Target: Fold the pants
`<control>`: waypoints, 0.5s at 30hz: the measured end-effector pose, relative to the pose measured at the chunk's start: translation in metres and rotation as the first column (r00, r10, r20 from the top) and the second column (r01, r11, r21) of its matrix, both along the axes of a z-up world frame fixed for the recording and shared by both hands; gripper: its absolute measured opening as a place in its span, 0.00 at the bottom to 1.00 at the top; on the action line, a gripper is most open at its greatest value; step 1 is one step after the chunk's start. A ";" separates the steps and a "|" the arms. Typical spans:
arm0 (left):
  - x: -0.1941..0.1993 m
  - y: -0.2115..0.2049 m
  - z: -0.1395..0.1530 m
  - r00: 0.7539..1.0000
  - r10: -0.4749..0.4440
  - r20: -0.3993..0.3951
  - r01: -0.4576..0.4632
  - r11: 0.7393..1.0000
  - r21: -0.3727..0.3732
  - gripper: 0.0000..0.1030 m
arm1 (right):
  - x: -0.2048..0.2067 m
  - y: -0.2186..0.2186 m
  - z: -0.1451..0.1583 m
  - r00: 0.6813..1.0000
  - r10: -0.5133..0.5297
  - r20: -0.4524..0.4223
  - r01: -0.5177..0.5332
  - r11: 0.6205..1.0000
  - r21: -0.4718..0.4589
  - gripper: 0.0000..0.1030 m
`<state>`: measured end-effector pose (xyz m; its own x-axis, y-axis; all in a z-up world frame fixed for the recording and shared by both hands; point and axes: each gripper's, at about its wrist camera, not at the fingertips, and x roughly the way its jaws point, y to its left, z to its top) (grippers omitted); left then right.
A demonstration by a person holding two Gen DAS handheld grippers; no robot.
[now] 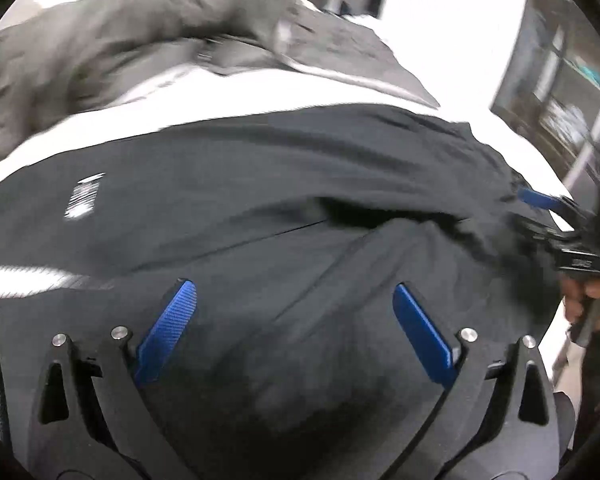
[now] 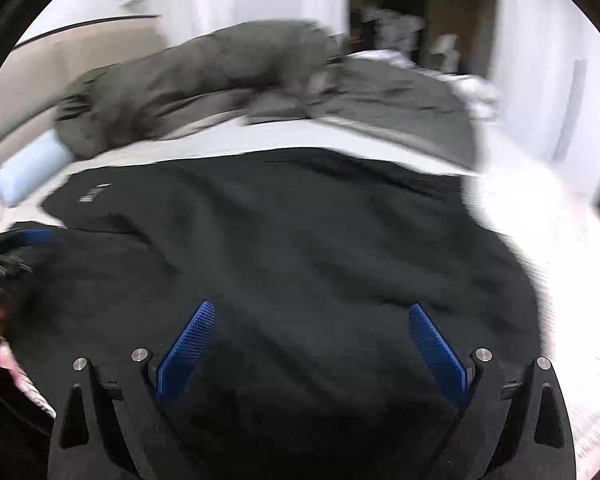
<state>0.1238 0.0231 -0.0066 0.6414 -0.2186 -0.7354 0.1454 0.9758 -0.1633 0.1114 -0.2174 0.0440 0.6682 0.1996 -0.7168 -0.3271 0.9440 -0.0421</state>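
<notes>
Black pants (image 1: 260,184) lie spread across a white bed (image 1: 228,88), with a small white logo (image 1: 84,196) near their left end. My left gripper (image 1: 293,288) hovers open just above the dark cloth, with nothing between its blue fingers (image 1: 168,328). In the right wrist view the same pants (image 2: 300,232) fill the middle, and my right gripper (image 2: 312,307) is open over them, holding nothing. The right gripper's blue finger (image 1: 540,200) shows at the pants' right end, with a hand (image 1: 592,300) on its handle. Both views are motion-blurred.
A heap of grey clothing (image 2: 204,72) lies on the bed behind the pants. White sheet (image 2: 540,232) is bare to the right. A pale blue object (image 2: 28,172) sits at the left edge. A dark doorway (image 2: 400,20) and white walls stand beyond.
</notes>
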 end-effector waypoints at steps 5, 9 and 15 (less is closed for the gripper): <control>0.037 0.011 -0.032 0.991 -0.020 -0.132 0.019 1.000 -0.007 0.78 | 0.068 0.034 -0.044 0.975 0.050 -0.217 -0.049 0.999 0.010 0.75; 0.022 0.047 -0.029 0.995 -0.026 -0.100 0.027 1.000 0.010 0.77 | 0.066 -0.028 -0.042 0.979 -0.023 -0.203 0.029 0.999 0.025 0.75; -0.013 0.105 -0.032 0.989 0.120 -0.090 -0.113 0.990 0.083 0.71 | 0.047 -0.056 -0.041 0.990 -0.130 -0.048 0.114 0.963 -0.246 0.80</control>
<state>0.1105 0.1276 -0.0386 0.5861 -0.0868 -0.8056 0.0176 0.9954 -0.0944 0.1585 -0.2738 0.0033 0.6284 -0.0651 -0.7752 -0.2195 0.9411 -0.2570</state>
